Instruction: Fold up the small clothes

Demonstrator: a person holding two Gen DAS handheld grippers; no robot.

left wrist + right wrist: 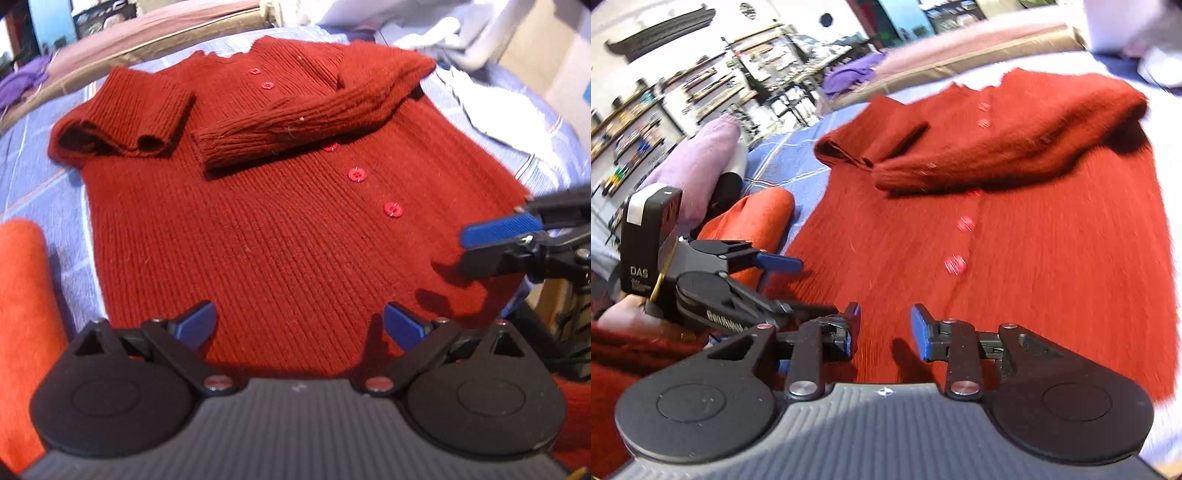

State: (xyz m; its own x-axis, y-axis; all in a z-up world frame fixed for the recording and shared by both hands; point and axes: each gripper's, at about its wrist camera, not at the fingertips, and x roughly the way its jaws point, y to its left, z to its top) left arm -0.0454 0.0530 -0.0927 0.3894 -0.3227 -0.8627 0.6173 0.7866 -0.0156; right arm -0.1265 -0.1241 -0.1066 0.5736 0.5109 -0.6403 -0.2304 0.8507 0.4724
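Note:
A dark red knitted cardigan (280,236) with red buttons lies flat on a blue checked cover (33,155). Both its sleeves are folded in across the chest. My left gripper (299,322) stands wide open just above the hem, with only flat knit below its jaws. In the right wrist view the same cardigan (1034,258) fills the middle. My right gripper (886,328) is open over the hem near the button line, holding nothing. One blue finger (498,229) of the right gripper reaches in over the cardigan's right edge. A blue finger (779,261) of the left gripper shows at the left.
An orange knit garment (22,295) lies at the left, beside the cardigan. White and pale blue clothes (461,40) are piled at the far right. A lilac garment (701,158) and a purple cloth (849,74) lie further off. Shelves stand behind.

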